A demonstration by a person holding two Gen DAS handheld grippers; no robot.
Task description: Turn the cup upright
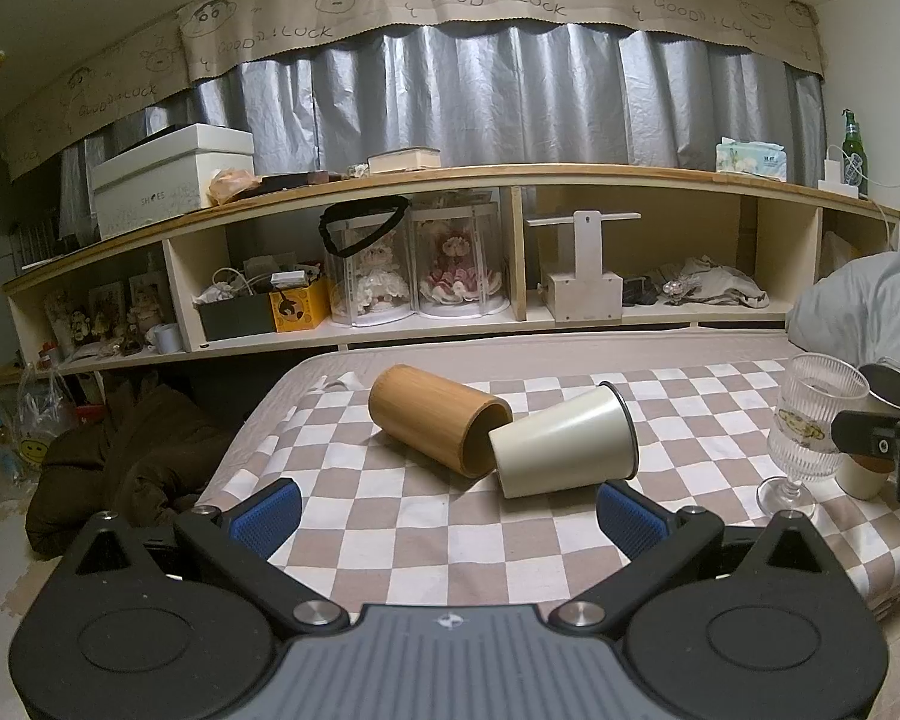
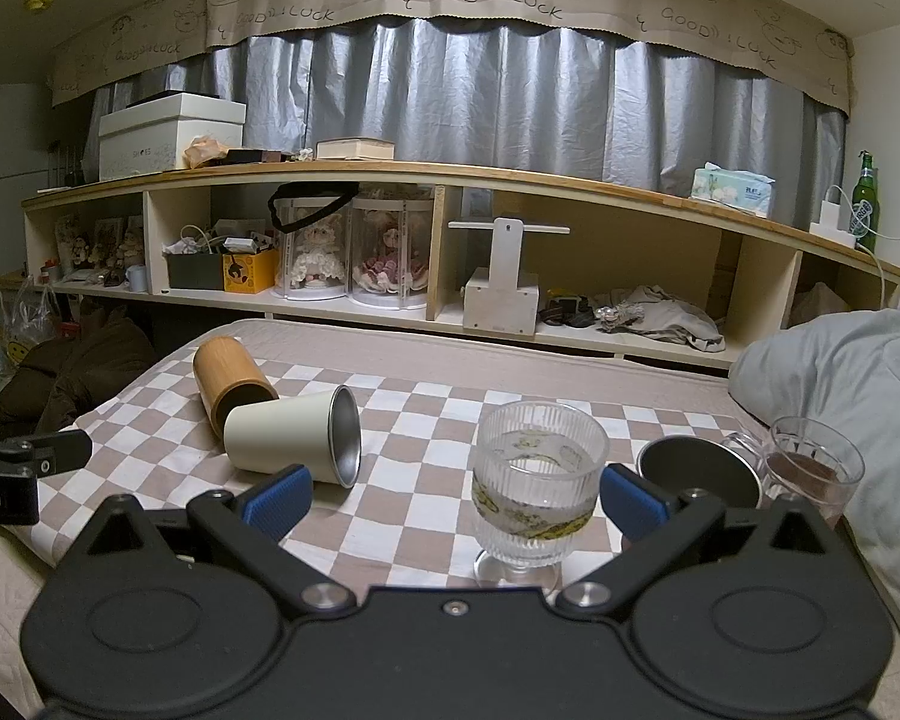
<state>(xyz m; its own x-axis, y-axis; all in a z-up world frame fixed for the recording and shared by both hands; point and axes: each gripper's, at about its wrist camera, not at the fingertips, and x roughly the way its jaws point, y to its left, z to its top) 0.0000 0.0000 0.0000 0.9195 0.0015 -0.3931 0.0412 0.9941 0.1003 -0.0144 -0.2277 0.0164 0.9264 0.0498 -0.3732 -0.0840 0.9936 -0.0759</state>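
Observation:
A cream metal cup lies on its side on the checkered cloth, mouth toward the right; it also shows in the right wrist view. A bamboo cup lies on its side just behind it, touching it, and shows in the right wrist view. My left gripper is open and empty, just in front of the cream cup. My right gripper is open and empty, with a ribbed stemmed glass standing upright between its fingers' line of sight.
The stemmed glass stands right of the fallen cups. A dark-lined cup and a clear glass sit at the far right by a grey duvet. A long shelf unit runs behind the bed.

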